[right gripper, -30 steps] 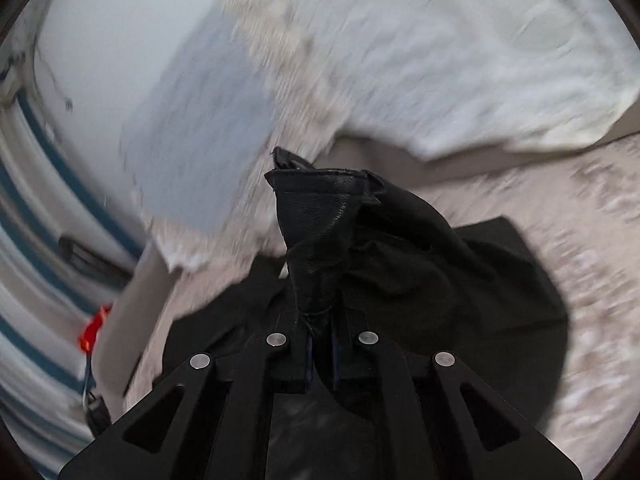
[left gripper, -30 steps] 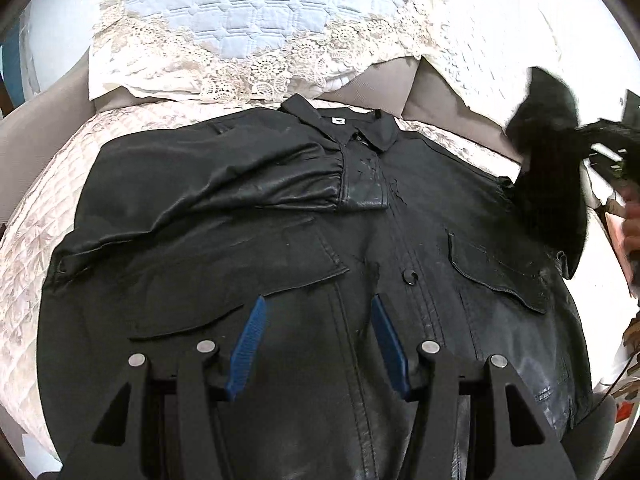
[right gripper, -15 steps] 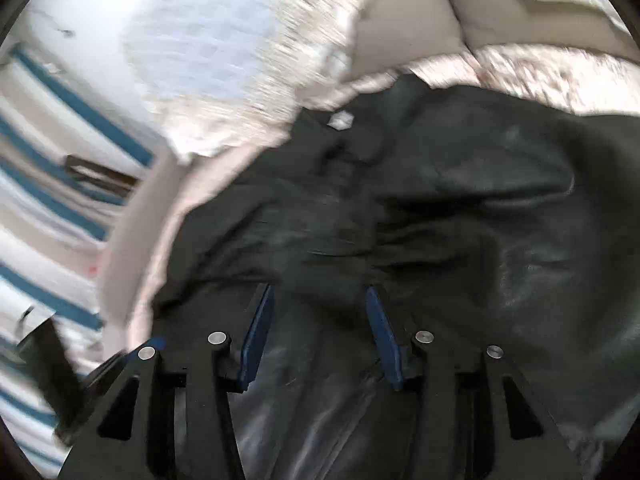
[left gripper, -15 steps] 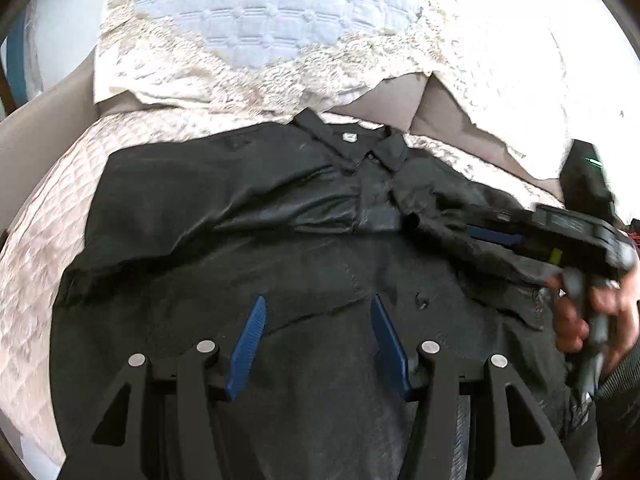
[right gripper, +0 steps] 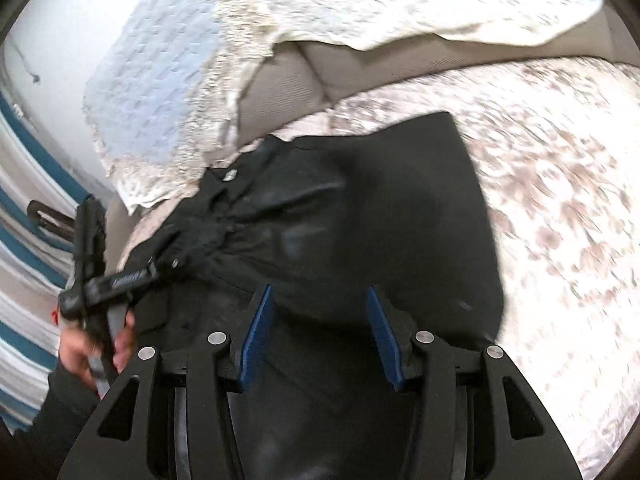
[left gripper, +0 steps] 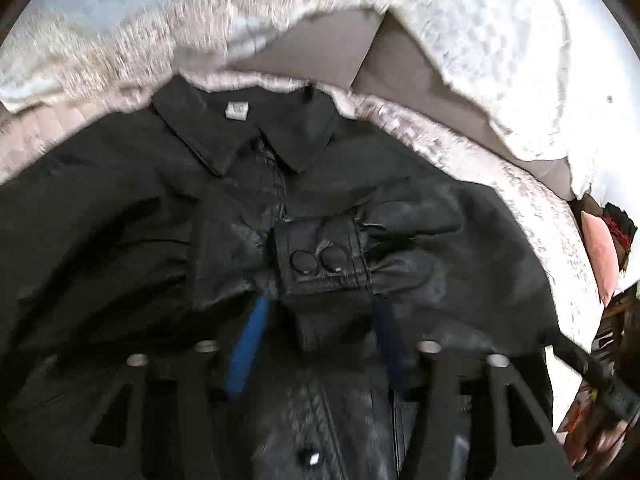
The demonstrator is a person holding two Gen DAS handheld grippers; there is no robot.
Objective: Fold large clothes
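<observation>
1. The black leather jacket runs off the lower edge of both wrist views.
2. Motion blur smears the lace-trimmed pillow and the patterned bedspread.
3. Clutter at the left view's right edge is too small to identify.

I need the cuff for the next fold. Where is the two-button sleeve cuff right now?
In the left wrist view the cuff lies mid-chest on the black jacket, below the collar, just beyond the closing left gripper.

The right gripper hangs with jaws apart over a black jacket on the bed. A hand holds the left gripper beside it.
</observation>
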